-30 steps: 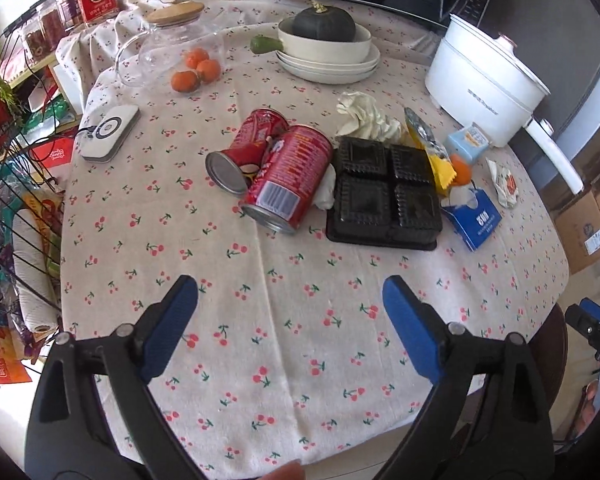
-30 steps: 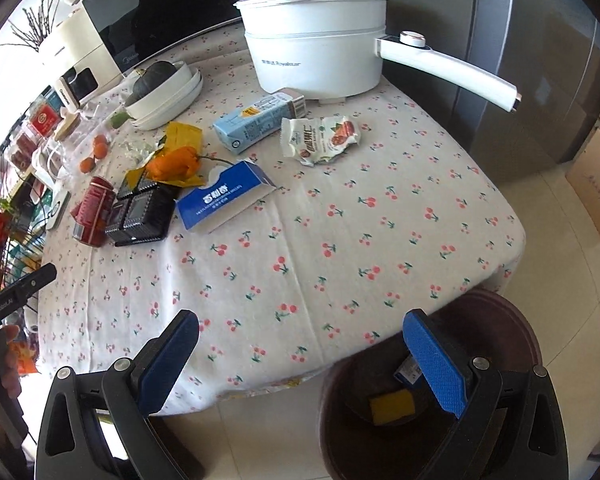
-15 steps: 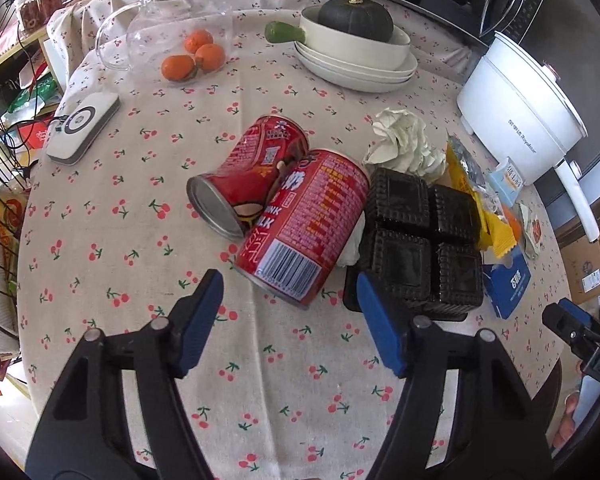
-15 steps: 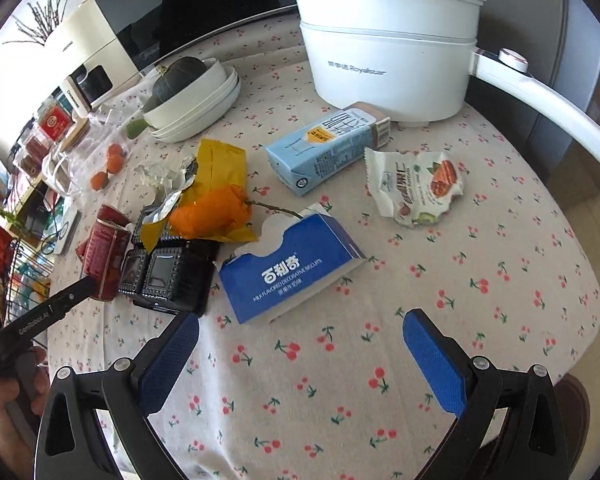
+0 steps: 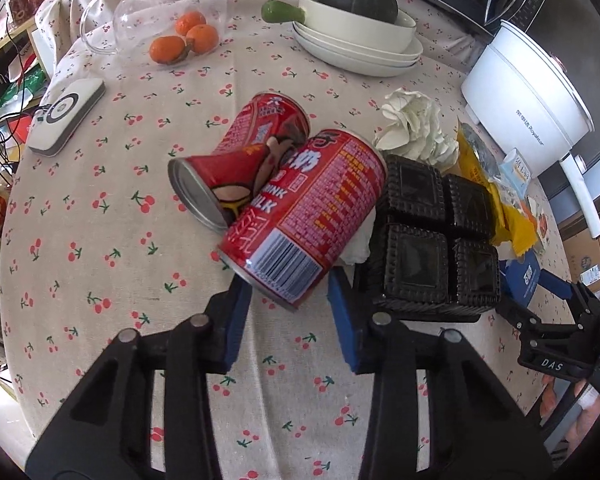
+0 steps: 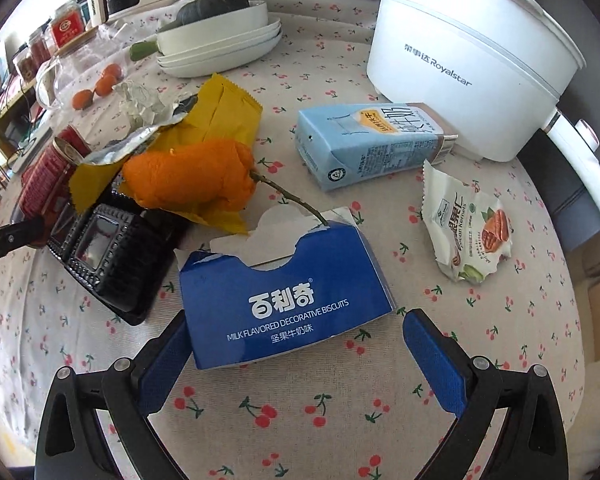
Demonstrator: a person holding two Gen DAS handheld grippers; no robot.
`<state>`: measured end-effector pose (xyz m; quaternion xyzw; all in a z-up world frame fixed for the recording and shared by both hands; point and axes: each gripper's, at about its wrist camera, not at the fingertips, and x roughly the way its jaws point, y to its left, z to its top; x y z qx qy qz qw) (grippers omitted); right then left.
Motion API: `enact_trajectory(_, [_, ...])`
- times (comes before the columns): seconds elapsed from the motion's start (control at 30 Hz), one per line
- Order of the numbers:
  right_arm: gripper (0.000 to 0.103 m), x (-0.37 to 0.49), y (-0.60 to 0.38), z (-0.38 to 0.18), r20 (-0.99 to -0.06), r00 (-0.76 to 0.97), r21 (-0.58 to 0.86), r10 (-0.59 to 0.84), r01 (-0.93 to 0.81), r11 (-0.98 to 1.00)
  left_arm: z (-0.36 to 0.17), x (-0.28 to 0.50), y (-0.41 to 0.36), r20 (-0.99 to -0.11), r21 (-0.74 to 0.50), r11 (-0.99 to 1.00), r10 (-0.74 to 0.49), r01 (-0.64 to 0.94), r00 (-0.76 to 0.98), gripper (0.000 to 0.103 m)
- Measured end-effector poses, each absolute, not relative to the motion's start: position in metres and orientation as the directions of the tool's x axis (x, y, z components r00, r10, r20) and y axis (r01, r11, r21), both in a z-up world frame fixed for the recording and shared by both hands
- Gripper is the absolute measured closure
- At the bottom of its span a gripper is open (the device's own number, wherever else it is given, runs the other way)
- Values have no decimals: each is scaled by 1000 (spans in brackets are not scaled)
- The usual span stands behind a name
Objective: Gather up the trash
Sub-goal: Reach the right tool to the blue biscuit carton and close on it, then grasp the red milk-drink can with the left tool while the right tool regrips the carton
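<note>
Two red drink cans lie on the cherry-print cloth. My left gripper is closing its jaws around the near end of the barcode can, and both pads touch its sides. The second can leans against it. A black plastic tray and crumpled white tissue lie just to the right. My right gripper is open, straddling the near edge of the torn blue biscuit box without touching it. Beyond lie orange peel, a yellow wrapper, a light-blue milk carton and a nut packet.
A white electric pot with a long handle stands at the back right. Stacked white dishes hold a dark squash. A glass jug with oranges and a white device sit at the left. The table edge runs close below both grippers.
My left gripper moved forward and down to the cans, and its jaws narrowed around the nearer one. My right gripper swung from over the floor bin onto the table, up to the blue box.
</note>
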<state>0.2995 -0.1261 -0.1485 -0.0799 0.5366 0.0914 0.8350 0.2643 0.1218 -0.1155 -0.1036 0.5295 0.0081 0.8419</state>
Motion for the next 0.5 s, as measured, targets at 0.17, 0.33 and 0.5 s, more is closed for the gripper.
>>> enact_trajectory(0.17, [11, 302, -135, -151, -910, 394, 41, 132, -230, 972, -117, 263, 120, -899, -168, 980, -106, -110, 426, 79])
enact_trajectory(0.33, [53, 295, -139, -142, -909, 386, 63, 159, -249, 967, -107, 257, 126, -884, -210, 972, -143, -103, 446, 88])
enact_trajectory(0.5, [74, 290, -149, -137, -919, 354, 88, 171, -239, 967, -99, 248, 136, -867, -257, 961, -181, -105, 463, 90])
